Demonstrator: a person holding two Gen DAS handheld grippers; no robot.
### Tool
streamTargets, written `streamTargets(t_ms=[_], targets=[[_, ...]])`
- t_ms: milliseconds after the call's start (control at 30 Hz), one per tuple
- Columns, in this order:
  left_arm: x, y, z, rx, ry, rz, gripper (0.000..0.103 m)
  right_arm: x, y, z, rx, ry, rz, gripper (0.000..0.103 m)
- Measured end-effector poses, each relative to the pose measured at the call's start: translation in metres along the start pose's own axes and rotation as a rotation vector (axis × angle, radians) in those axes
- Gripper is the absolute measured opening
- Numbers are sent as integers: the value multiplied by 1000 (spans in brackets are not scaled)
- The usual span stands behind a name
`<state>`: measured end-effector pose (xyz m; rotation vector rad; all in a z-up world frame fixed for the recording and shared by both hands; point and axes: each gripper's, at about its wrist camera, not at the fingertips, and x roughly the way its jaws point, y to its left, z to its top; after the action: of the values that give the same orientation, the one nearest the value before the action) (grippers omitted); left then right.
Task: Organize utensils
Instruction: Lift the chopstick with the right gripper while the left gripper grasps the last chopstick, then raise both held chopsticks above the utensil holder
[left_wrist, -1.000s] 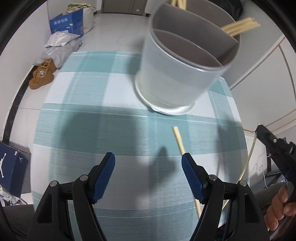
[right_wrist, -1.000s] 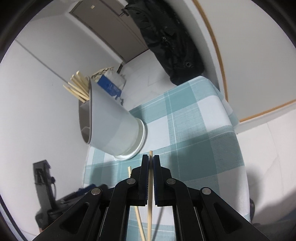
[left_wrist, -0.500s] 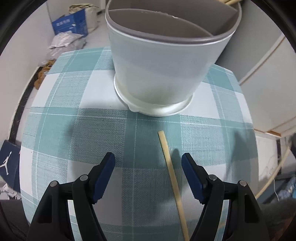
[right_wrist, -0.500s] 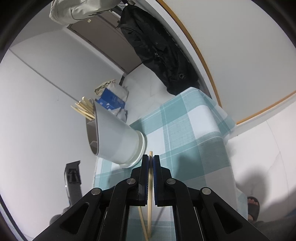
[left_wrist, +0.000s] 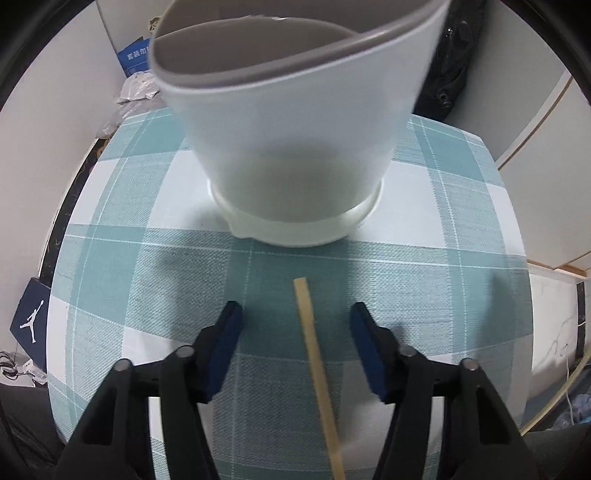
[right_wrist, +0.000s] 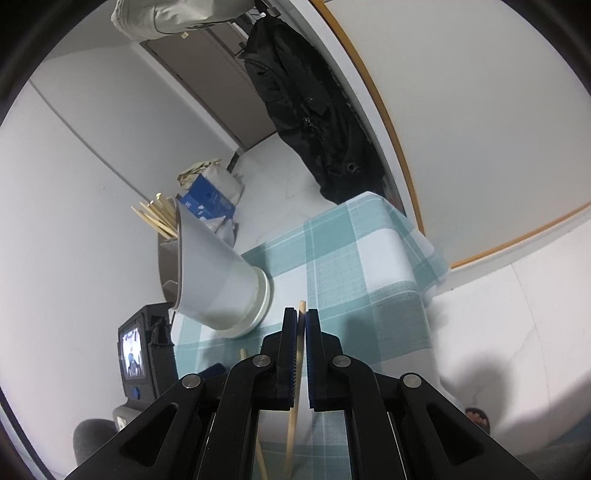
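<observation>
Left gripper (left_wrist: 295, 347) points steeply down at the counter (left_wrist: 110, 258), its blue pads (left_wrist: 225, 347) about half apart and closing, with a loose chopstick (left_wrist: 317, 369) lying flat on the checked cloth between them; neither pad touches it. That chopstick's near tip stops a little short of the white holder (left_wrist: 295, 147), which stands upright just ahead of the gripper and fills the upper part of the left wrist view. Bare cloth lies to both sides of the gripper, and the counter edge curves away on the left and on the right.

Right gripper (right_wrist: 301, 332) is tilted downward at a shallower angle and clamped tight on a second chopstick (right_wrist: 294, 424), whose tip pokes out just beyond the pads while the rest runs back under the gripper. In the right wrist view, the holder (right_wrist: 218, 280) sits left of the gripper and near it, with a bunch of chopsticks (right_wrist: 155, 218) sticking out of its far compartment. To the right of the gripper the cloth is free up to the counter's far corner, where a black coat (right_wrist: 314, 99) hangs close by.
</observation>
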<state>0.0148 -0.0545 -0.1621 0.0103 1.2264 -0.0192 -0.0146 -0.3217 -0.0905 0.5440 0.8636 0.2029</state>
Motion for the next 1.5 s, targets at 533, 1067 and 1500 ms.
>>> streamTargets(t_ms=[533,1067,1500], targets=[[-2,-5,-16,161,11,-163,3,-5,-9,2,20,-10,-29,4],[6,-21,-24,262,30,-118,11,-6,-7,1,24,-10,-11,4],[8,-54,11,259,30,-25,17,-8,-11,0,34,-14,-16,4]])
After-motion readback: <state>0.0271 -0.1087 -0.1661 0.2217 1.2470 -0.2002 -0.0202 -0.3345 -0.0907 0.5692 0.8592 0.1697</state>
